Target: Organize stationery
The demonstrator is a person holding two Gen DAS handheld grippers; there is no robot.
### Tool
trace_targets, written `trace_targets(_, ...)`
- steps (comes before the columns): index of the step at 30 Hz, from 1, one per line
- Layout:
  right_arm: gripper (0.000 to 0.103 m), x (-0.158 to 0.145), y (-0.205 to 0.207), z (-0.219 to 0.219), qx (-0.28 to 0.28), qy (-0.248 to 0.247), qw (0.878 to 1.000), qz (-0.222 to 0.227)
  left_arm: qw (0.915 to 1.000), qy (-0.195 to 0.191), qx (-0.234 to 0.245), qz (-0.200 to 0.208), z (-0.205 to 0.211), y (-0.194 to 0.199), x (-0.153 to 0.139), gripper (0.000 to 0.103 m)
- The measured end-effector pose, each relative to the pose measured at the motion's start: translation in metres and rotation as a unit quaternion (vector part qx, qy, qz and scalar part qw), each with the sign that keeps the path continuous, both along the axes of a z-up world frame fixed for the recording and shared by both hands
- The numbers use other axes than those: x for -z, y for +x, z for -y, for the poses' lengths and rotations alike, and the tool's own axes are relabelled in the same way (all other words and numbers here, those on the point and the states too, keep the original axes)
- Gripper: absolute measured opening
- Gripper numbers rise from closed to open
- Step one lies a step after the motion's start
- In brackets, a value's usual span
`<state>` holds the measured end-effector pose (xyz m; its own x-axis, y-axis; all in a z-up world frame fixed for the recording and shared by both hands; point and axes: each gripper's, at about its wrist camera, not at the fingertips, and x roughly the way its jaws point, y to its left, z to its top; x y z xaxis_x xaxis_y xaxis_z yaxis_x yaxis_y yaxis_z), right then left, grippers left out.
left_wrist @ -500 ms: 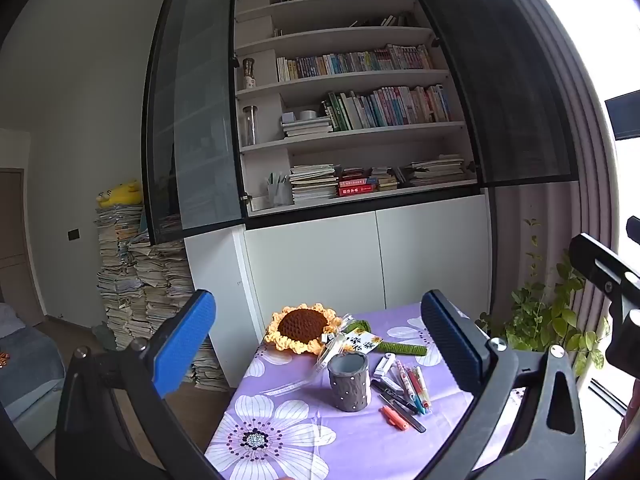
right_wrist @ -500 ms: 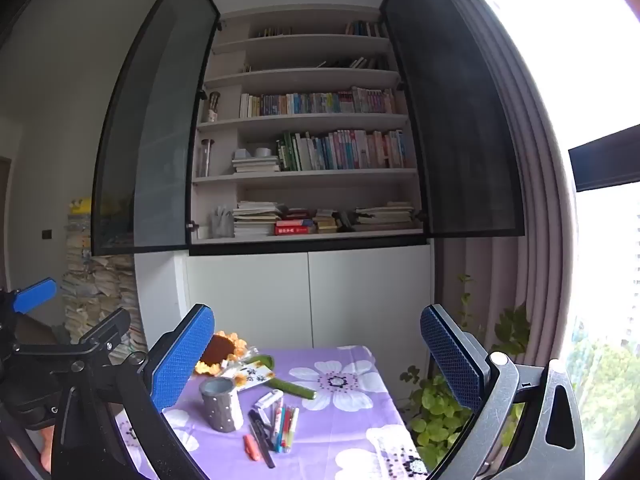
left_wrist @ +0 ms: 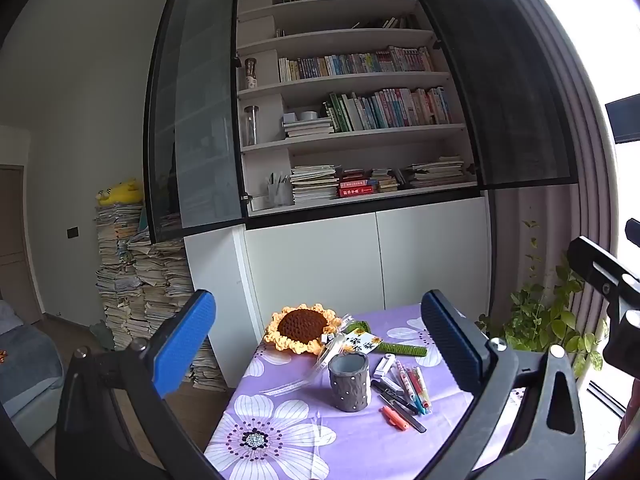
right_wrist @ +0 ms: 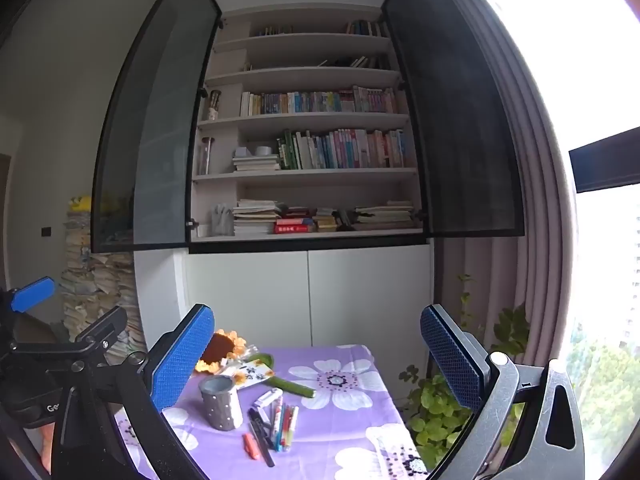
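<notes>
A grey studded pen cup (left_wrist: 349, 381) stands upright on the purple flowered tablecloth (left_wrist: 280, 440); it also shows in the right wrist view (right_wrist: 221, 402). Right of the cup lie several pens (left_wrist: 412, 384), a white eraser or correction tape (left_wrist: 385, 363) and an orange marker (left_wrist: 394, 417). The same pens (right_wrist: 280, 420) and orange marker (right_wrist: 250, 445) show in the right wrist view. My left gripper (left_wrist: 320, 340) is open and empty, held above the table. My right gripper (right_wrist: 320, 354) is open and empty, to the right of the left one.
A crocheted sunflower (left_wrist: 302, 328) with a green stem (left_wrist: 396, 347) and a paper tag lies behind the cup. White cabinet doors (left_wrist: 368, 256) and open bookshelves (left_wrist: 360, 120) stand behind the table. A potted plant (left_wrist: 548, 320) stands right; paper stacks (left_wrist: 132, 280) stand left.
</notes>
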<state>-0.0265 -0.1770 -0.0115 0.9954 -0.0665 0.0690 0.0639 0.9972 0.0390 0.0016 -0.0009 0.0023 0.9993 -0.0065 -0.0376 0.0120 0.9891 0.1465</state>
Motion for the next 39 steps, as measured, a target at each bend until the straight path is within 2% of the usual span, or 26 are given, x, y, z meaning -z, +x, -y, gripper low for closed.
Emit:
trace_targets(12, 0.103, 0.008, 0.007, 0.004, 0.010, -0.004, 1.000, -0.005, 0.9997, 0.003, -0.011, 0.023, -0.005, -0.005, 0.004, 0.103)
trace_targets(16, 0.103, 0.006, 0.006, 0.000, 0.017, -0.009, 1.000, -0.009, 0.9979, 0.002, -0.041, 0.051, -0.005, -0.003, 0.006, 0.103)
trace_targets(22, 0.103, 0.004, 0.006, 0.003, 0.025, -0.001, 1.000, -0.014, 0.9970, -0.006, -0.036, 0.068, -0.009, -0.008, 0.008, 0.103)
trace_targets(39, 0.103, 0.004, 0.013, 0.009, 0.024, 0.011, 0.999, -0.025, 0.9989, 0.007, -0.019, 0.042, -0.004, -0.002, 0.013, 0.103)
